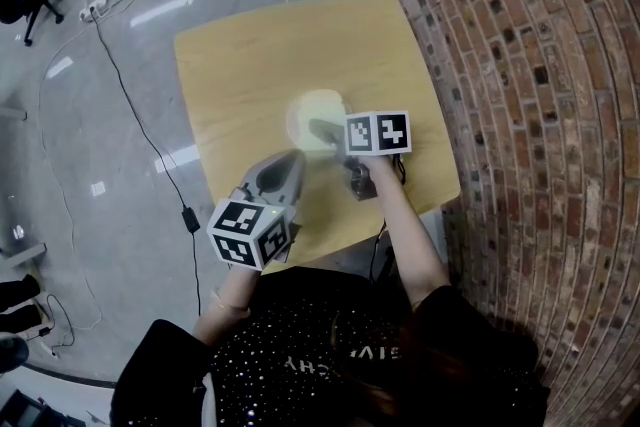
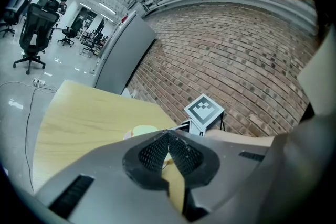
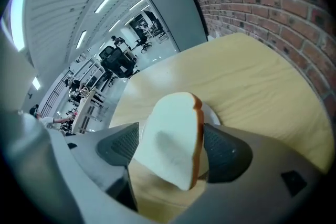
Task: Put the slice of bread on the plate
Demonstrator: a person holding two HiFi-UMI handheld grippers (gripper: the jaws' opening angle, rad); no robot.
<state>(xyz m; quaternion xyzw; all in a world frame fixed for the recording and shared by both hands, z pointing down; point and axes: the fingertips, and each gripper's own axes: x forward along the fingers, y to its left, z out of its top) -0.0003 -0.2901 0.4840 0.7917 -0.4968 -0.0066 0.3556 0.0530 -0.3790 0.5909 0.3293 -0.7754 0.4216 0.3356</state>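
The right claw point(image 3: 171, 145) stands wide open and tilts down over a round white plate point(image 3: 211, 114) near the middle of the light wooden tabletop point(image 1: 250, 55). A white slice of bread with a brown crust point(image 3: 168, 128) sits on edge between the two dark ribbed pads point(image 3: 227, 152), leaning to one side. Neither pad presses on it. The slice of bread is over the plate, but I cannot tell whether its lower end rests there. The left claw point(image 2: 168, 136) is closed, its pad tips meeting with nothing between them. It hangs above the near side of the tabletop, just beside the plate. A red brick wall point(image 1: 520, 65) runs along the tabletop's far side.
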